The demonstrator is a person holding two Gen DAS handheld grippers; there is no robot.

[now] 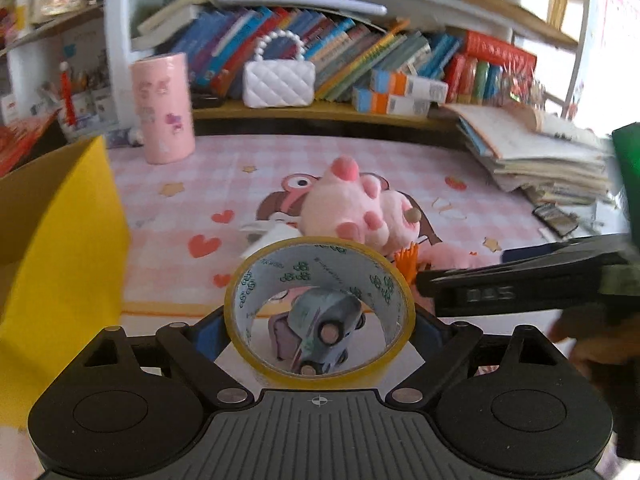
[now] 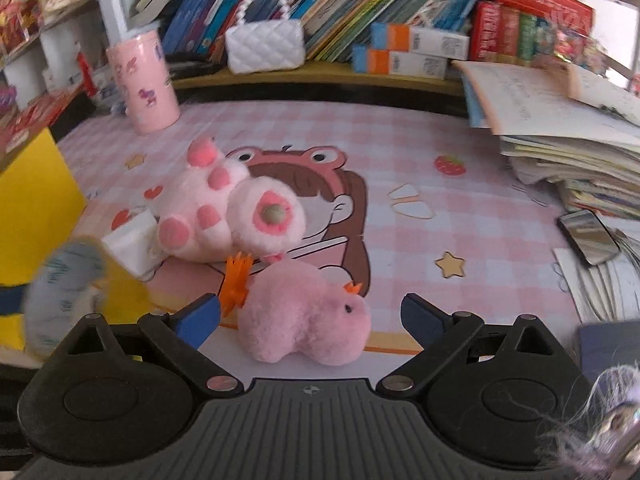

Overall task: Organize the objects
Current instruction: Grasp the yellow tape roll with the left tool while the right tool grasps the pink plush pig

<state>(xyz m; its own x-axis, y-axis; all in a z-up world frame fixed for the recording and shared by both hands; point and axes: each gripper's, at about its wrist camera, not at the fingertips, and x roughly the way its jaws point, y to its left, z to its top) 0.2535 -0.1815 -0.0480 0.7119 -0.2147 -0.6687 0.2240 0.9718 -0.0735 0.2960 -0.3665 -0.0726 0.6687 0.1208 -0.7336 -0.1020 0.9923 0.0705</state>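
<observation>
My left gripper (image 1: 320, 312) is shut on a roll of yellow tape (image 1: 256, 280), held above the pink desk mat (image 1: 168, 280). Through the roll's hole I see a small grey toy car (image 1: 326, 326) below. A pink plush paw toy (image 1: 352, 208) lies mid-mat; it also shows in the right wrist view (image 2: 224, 208). My right gripper (image 2: 312, 312) is open, its blue pads on either side of a small pink plush chick (image 2: 304, 320) with orange feet. The tape roll appears blurred at the left (image 2: 60, 292). The right gripper's arm (image 1: 520, 280) crosses the left wrist view.
A yellow box (image 1: 60, 240) stands at the left, also in the right wrist view (image 2: 36, 208). A pink tumbler (image 2: 142, 84), white quilted purse (image 2: 264, 48) and shelf of books (image 2: 360, 4) are at the back. A stack of papers (image 2: 560, 132) and a phone (image 2: 588, 236) lie right.
</observation>
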